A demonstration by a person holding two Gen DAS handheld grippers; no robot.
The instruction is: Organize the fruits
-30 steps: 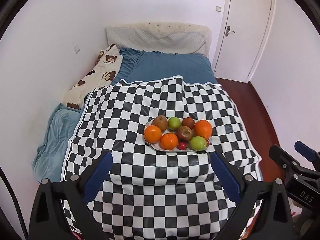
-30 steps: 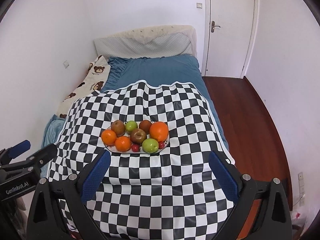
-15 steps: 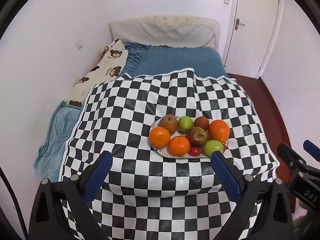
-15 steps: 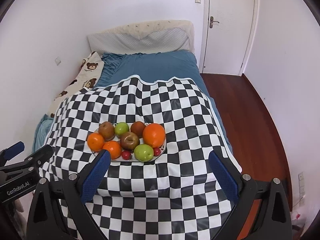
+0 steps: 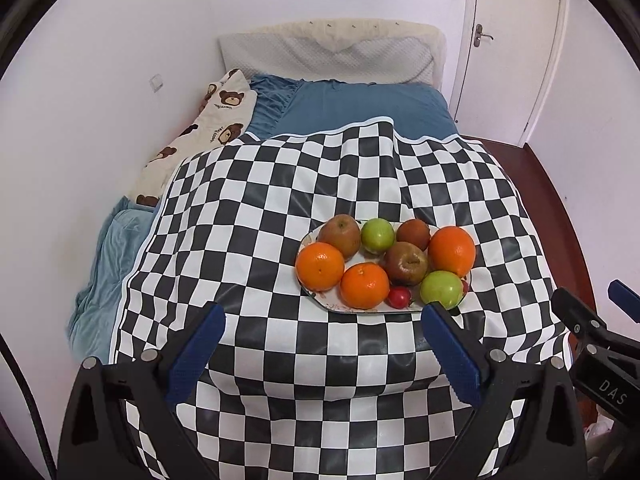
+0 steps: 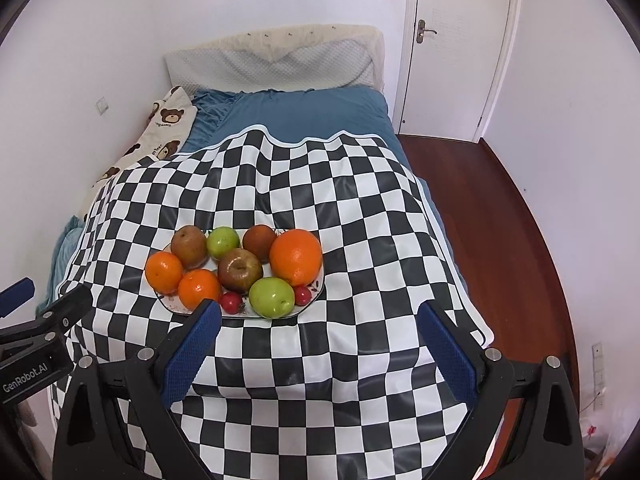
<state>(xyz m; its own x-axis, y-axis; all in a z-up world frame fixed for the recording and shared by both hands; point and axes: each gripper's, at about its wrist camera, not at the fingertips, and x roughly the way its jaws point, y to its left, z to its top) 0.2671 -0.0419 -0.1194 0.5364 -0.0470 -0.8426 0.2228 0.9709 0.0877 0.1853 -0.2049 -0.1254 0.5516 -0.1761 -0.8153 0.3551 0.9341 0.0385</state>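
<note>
Left wrist view: the left gripper (image 5: 320, 344) hangs spread and empty, just short of the plate (image 5: 310, 240) heaped with fruits (image 5: 406, 262).

Right wrist view: the right gripper (image 6: 320, 344), likewise spread and empty, faces that plate (image 6: 316, 286). This fits either sorting about to start or fruit already gathered.

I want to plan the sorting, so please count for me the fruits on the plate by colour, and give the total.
Orange: 3
Green: 2
Brown-red: 3
Small red: 2
Total: 10 fruits on the plate
</note>
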